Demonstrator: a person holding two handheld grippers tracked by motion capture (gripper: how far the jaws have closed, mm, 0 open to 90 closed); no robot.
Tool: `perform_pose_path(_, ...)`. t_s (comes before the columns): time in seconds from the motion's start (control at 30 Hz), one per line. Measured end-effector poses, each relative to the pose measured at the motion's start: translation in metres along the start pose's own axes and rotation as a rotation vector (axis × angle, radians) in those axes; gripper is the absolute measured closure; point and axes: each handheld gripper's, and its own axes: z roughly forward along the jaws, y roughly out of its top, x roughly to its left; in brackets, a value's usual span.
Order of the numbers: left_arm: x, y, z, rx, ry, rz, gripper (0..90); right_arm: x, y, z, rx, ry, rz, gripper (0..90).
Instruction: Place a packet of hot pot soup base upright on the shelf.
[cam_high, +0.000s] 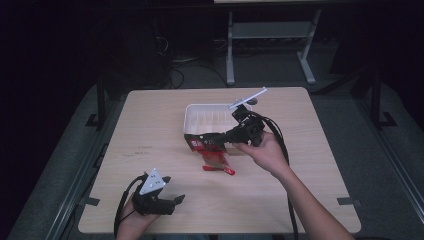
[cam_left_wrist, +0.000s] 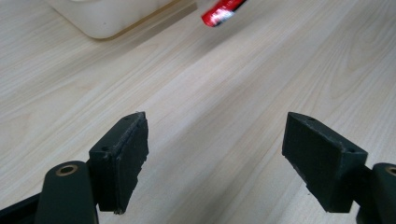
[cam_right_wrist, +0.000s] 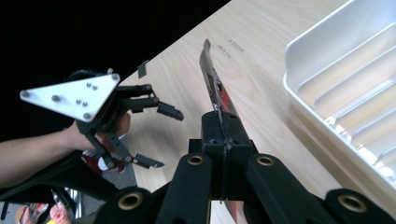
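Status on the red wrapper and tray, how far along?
Done: right claw is shut on the red wrapper and holds it off the table, beside the white tray. In hand: wrapper hangs at the tray's near edge. Left: likely dropping it in the tray; a red scrap lies on the table. Left claw is open, idle.

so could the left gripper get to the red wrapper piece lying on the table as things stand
Probably yes. The left gripper is open with nothing between its fingers, and bare table lies between it and the red wrapper piece. The right gripper holds the red packet above it, slightly crowding the approach.
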Motion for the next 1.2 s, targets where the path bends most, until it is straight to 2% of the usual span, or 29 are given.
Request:
perform_pose_path(0.2,0.001,-0.001,0.000,0.003,-0.001,-0.002,22.1,-0.008,0.009,-0.004,-0.039,-0.008,0.039,89.7)
perform_pose_path(0.47,0.003,-0.001,0.002,0.008,0.003,-0.008,22.1,-0.015,0.026,-0.018,-0.135,-0.062,0.073,89.6)
perform_pose_path(0.7,0.005,-0.001,0.001,0.008,0.007,-0.015,22.1,-0.018,0.050,-0.026,-0.221,-0.233,0.062,89.6)
perform_pose_path(0.8,0.006,-0.002,0.001,0.009,0.008,-0.017,22.1,-0.024,0.058,-0.026,-0.254,-0.277,0.073,89.7)
perform_pose_path(0.87,0.006,-0.001,0.001,0.009,0.008,-0.014,22.2,-0.031,0.062,-0.025,-0.270,-0.285,0.115,89.7)
perform_pose_path(0.97,0.006,-0.002,0.000,0.007,0.010,-0.013,22.2,-0.038,0.068,-0.022,-0.276,-0.326,0.144,89.7)
perform_pose_path(1.07,0.007,-0.002,0.000,0.009,0.010,-0.015,22.2,-0.042,0.072,-0.017,-0.264,-0.379,0.152,89.7)
perform_pose_path(1.2,0.007,-0.002,-0.001,0.007,0.012,-0.012,22.2,-0.050,0.074,-0.010,-0.268,-0.399,0.183,89.6)
